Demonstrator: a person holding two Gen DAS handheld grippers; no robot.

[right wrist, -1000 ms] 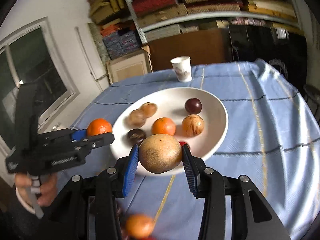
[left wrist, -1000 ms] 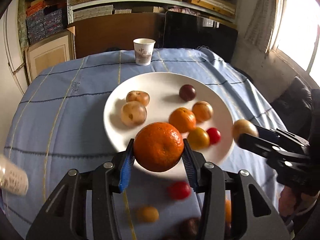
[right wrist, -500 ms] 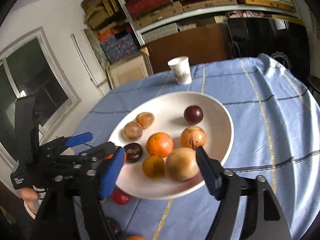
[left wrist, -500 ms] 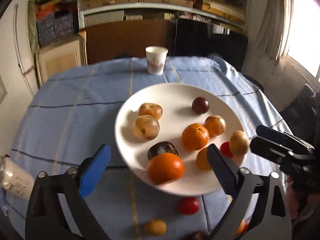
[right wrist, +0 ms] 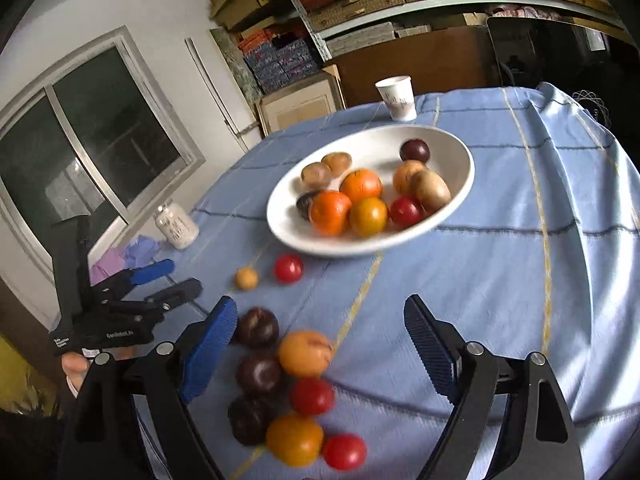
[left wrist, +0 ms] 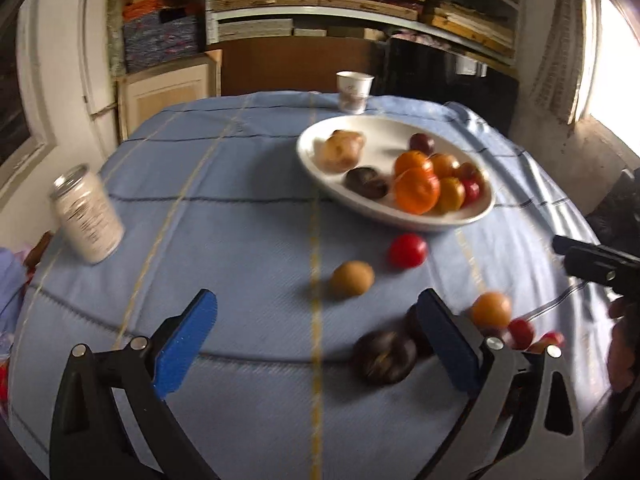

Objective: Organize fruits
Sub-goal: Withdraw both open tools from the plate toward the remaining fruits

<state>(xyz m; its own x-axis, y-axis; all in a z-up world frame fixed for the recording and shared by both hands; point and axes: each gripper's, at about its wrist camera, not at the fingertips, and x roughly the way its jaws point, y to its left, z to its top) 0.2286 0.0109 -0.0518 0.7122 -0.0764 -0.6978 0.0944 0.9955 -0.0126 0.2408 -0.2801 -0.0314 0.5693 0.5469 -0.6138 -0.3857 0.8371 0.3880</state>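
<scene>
Fruits: about nine lie in the white plate [right wrist: 466, 168]; the rest are loose on the blue tablecloth [right wrist: 500, 280], on the near side of the plate.
Plate contents: two oranges, a yellow fruit [right wrist: 368, 216], a red one, a dark plum at the far rim, several tan ones, and a dark fruit half hidden behind the front orange [right wrist: 330, 213].
Loose fruit, near plate: a red fruit [left wrist: 407, 250] and a small tan fruit [left wrist: 352, 278] sit close together, just short of the plate's rim.
Loose fruit, nearest cluster: dark plums, an orange-coloured fruit [right wrist: 305, 353], two red fruits and a yellow-orange one [right wrist: 295, 439], bunched and touching.
Left gripper [left wrist: 318, 350]: fingers spread wide and empty, with a dark plum [left wrist: 384, 357] lying just inside the right finger.
Right gripper [right wrist: 320, 354]: jaws opening, pressing on nothing; it hangs over the cluster, with the orange-coloured fruit between the fingers.
Step in hand: judged to be a reach for the next loose fruit, both grippers being empty and aimed at the cloth.
Next move, left: centre on the dark plum, lower the fingers around it, then close.
Next move, right: pick one fruit out of the bunch; neighbours touch it, so a finger may nudge them and set them rolling.
Other things: a paper cup [left wrist: 354, 86] beyond the plate, and a jar [left wrist: 87, 213] well off to the left; the left view is blurred.
</scene>
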